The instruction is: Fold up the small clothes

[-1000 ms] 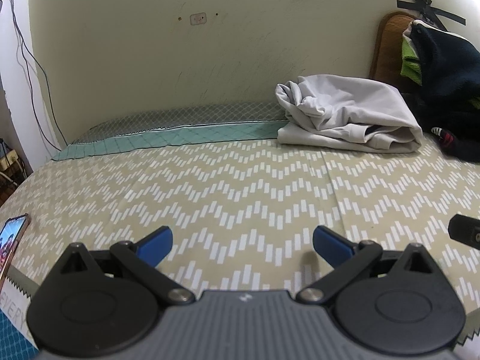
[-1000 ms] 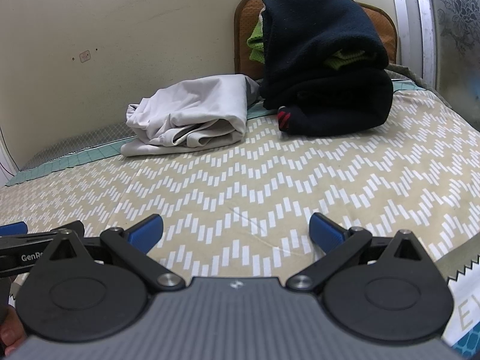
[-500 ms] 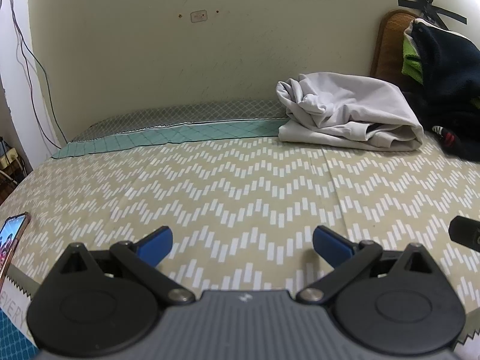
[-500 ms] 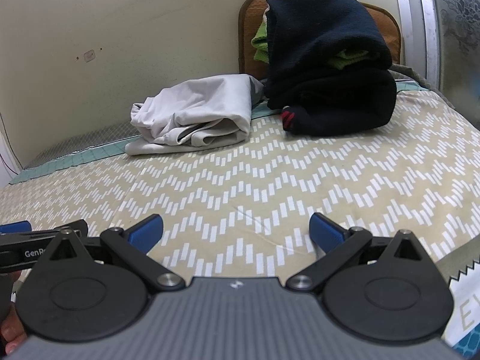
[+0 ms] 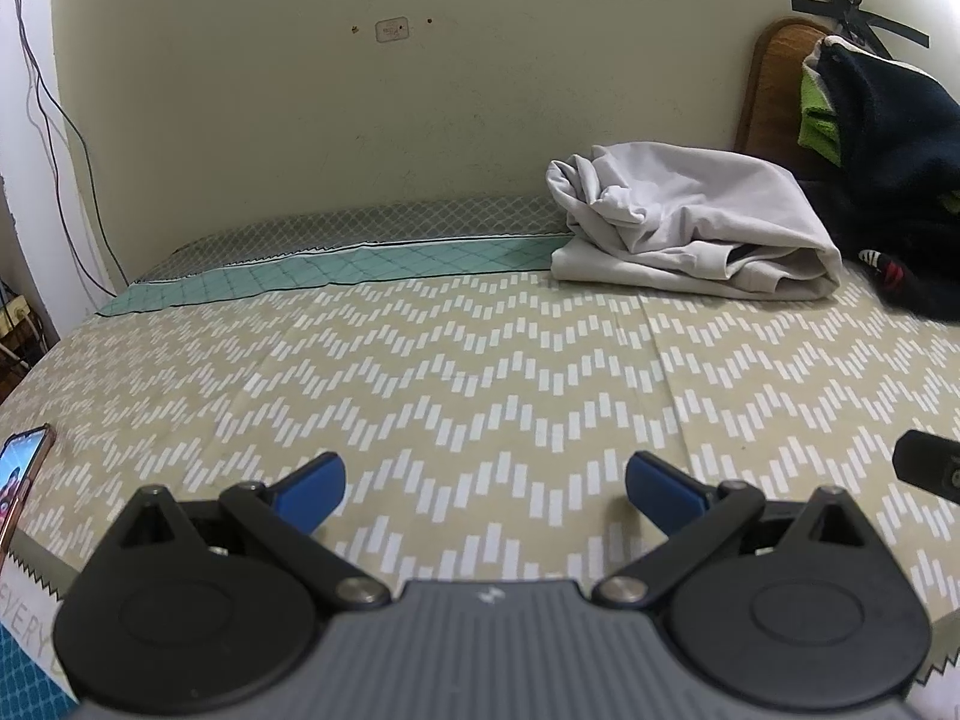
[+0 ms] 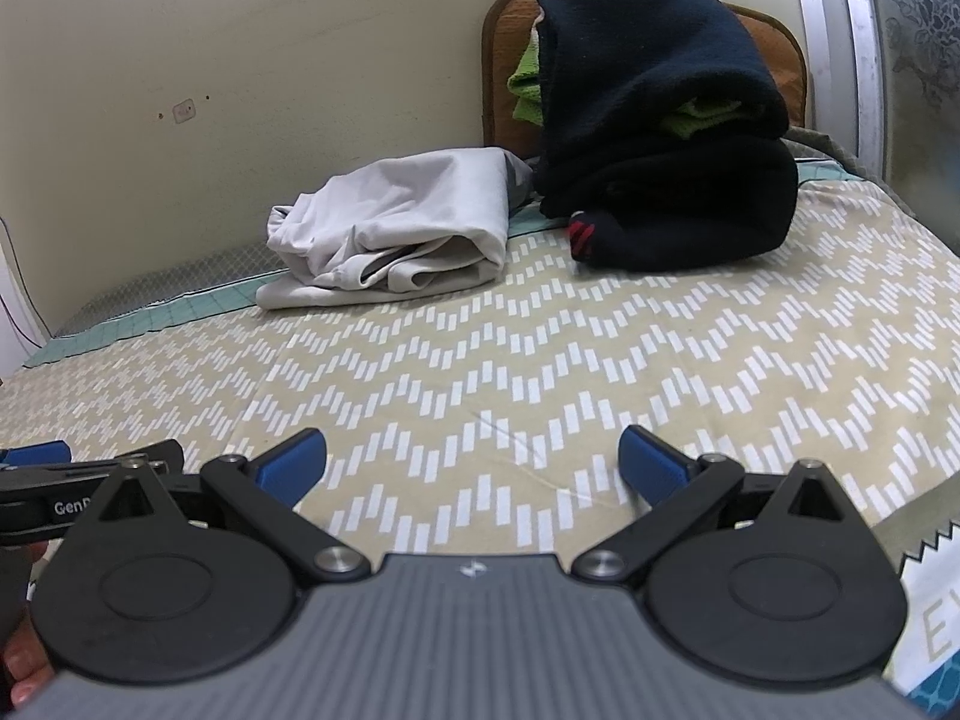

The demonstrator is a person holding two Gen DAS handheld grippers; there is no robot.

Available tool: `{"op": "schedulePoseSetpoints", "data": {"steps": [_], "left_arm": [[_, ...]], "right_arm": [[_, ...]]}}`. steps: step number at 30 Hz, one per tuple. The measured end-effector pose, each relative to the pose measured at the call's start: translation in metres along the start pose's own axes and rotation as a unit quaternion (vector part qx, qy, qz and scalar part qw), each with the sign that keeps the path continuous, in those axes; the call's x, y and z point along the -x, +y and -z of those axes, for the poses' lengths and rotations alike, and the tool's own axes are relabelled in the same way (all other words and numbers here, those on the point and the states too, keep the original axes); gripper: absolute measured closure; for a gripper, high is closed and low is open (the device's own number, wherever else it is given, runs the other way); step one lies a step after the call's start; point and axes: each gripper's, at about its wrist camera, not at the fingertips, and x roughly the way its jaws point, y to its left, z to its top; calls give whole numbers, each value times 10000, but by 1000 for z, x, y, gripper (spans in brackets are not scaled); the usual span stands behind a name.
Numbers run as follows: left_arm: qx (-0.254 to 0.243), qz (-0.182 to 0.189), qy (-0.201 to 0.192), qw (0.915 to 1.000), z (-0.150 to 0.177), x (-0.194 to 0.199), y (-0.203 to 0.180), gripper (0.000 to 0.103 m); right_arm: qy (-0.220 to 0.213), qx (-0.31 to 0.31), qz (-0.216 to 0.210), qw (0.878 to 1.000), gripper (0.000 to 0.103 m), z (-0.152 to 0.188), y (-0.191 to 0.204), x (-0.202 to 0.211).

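left gripper (image 5: 485, 489): spread wide, holding nothing, low over chevron bedsheet (image 5: 480, 372) | right gripper (image 6: 473, 468): spread wide, holding nothing, just beside left gripper | grey garment (image 5: 690, 228): bunched, well ahead of both grippers, at far edge by wall | dark clothes pile (image 6: 660, 138): touching garment's right side | phone (image 5: 21, 468): left of left gripper

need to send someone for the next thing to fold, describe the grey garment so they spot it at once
Look to the far edge of the zigzag-patterned bed, against the cream wall. The grey garment lies there in a loose crumpled heap, partly on the teal quilted strip. It is the only pale piece; the pile of dark clothes beside it is black with green.
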Motion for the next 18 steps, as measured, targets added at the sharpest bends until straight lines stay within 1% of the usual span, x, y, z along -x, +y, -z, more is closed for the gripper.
{"op": "schedulePoseSetpoints", "data": {"steps": [12, 18], "left_arm": [[55, -25, 45, 10000, -1, -1, 1, 0], [56, -49, -66, 10000, 0, 2, 0, 0]], "right_arm": [[-2, -3, -58, 10000, 0, 0, 0, 1], [-7, -15, -113, 9999, 0, 0, -1, 1]]}}
